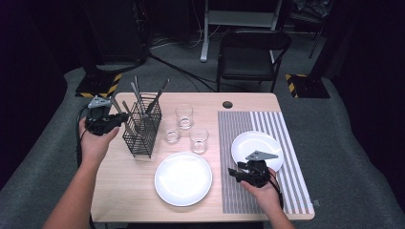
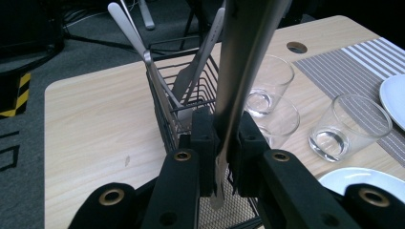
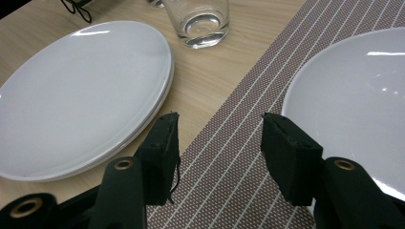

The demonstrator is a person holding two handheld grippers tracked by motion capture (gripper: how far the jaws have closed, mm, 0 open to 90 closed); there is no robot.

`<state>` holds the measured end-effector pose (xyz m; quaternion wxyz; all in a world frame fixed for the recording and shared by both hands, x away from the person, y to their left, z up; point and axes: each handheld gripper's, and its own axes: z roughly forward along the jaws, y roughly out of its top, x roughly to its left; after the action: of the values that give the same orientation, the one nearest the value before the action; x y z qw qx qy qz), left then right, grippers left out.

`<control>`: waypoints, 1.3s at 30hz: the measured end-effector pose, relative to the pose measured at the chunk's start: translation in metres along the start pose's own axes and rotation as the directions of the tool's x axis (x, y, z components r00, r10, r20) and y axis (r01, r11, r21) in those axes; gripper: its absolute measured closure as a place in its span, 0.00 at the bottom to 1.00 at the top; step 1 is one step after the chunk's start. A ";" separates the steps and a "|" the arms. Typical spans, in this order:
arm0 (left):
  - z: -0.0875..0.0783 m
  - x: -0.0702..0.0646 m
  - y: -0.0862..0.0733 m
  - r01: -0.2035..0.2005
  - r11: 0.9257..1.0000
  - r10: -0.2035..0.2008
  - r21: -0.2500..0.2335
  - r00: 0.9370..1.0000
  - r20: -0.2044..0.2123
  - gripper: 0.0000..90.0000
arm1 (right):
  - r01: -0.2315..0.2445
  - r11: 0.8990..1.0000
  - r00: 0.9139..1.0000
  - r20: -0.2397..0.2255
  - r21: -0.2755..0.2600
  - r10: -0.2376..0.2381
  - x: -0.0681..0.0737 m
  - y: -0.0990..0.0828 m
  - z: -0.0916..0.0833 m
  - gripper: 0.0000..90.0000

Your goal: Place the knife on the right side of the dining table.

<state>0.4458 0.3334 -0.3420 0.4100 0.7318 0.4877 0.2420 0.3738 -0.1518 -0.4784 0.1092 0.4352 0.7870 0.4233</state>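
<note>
My left gripper [image 1: 119,118] [image 2: 225,138] is shut on a flat silver piece of cutlery [image 2: 248,47], whose handle stands up between the jaws beside the black wire cutlery basket [image 1: 142,129] [image 2: 191,95]. Several more utensils [image 2: 143,43] stand in that basket. My right gripper [image 1: 237,172] [image 3: 219,138] rests low over the striped placemat [image 1: 239,191] [image 3: 229,162] with its jaws apart and nothing between them. It lies between the large white plate [image 1: 183,178] [image 3: 81,90] and the white plate on the placemat [image 1: 253,145] [image 3: 353,90].
Three empty glasses [image 1: 184,116] [image 1: 172,133] [image 1: 198,139] stand in the table's middle, right of the basket. A black chair [image 1: 253,52] stands behind the table's far edge. A round cable hole [image 1: 227,104] is near that edge.
</note>
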 end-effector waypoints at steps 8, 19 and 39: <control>-0.006 -0.003 0.010 -0.015 1.000 0.015 -0.008 1.000 -0.002 0.91 | -0.001 1.000 1.000 0.000 -0.001 0.001 0.000 0.000 0.000 0.52; -0.016 -0.008 0.024 -0.042 0.999 0.042 -0.009 0.999 0.003 0.91 | 0.000 1.000 1.000 0.000 -0.001 0.000 0.000 0.000 0.000 0.52; -0.030 -0.021 0.047 -0.084 0.996 0.085 -0.023 0.995 0.046 0.91 | 0.000 1.000 1.000 0.001 -0.003 0.000 0.000 0.000 0.000 0.52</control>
<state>0.4384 0.3163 -0.2853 0.4183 0.7531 0.4439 0.2467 0.3737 -0.1519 -0.4780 0.1103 0.4352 0.7864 0.4243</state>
